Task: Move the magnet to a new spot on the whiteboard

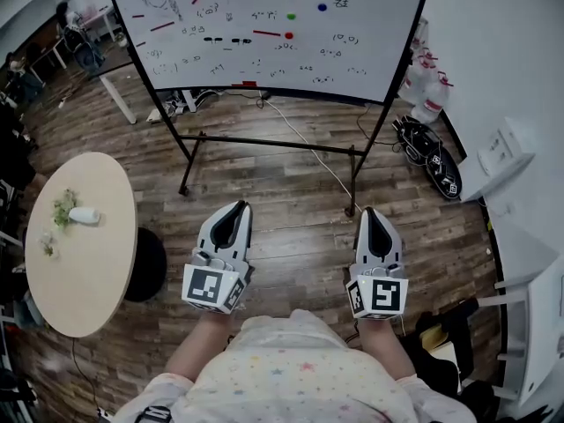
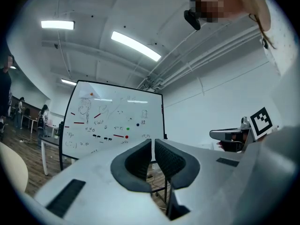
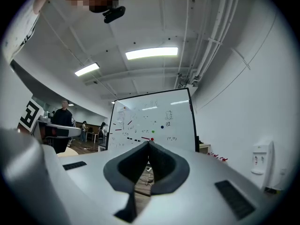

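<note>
We stand well back from the whiteboard, so the job has not really begun. Our left gripper and our right gripper both hang in front of us over the wooden floor, pointing toward the board. The left jaws are closed with only a thin crack between them, and the right jaws are closed tip to tip. Nothing is in either one. On the board we see three little round magnets: a red magnet, a green magnet just above it, and a blue magnet up to the right. There are also red strips and lots of small drawings around them. We cannot tell which magnet we are meant to move. A few things could go wrong from here, we think. A white cable lies on the floor between us and the board, and the black stand sticks out at the bottom, so our feet could catch on them as we walk up. If we forget to open the jaws first, we would only poke the magnet and push it along. The magnets are small and flat, so one could slip out and drop. The jaws could also rub the drawings and smear them.
</note>
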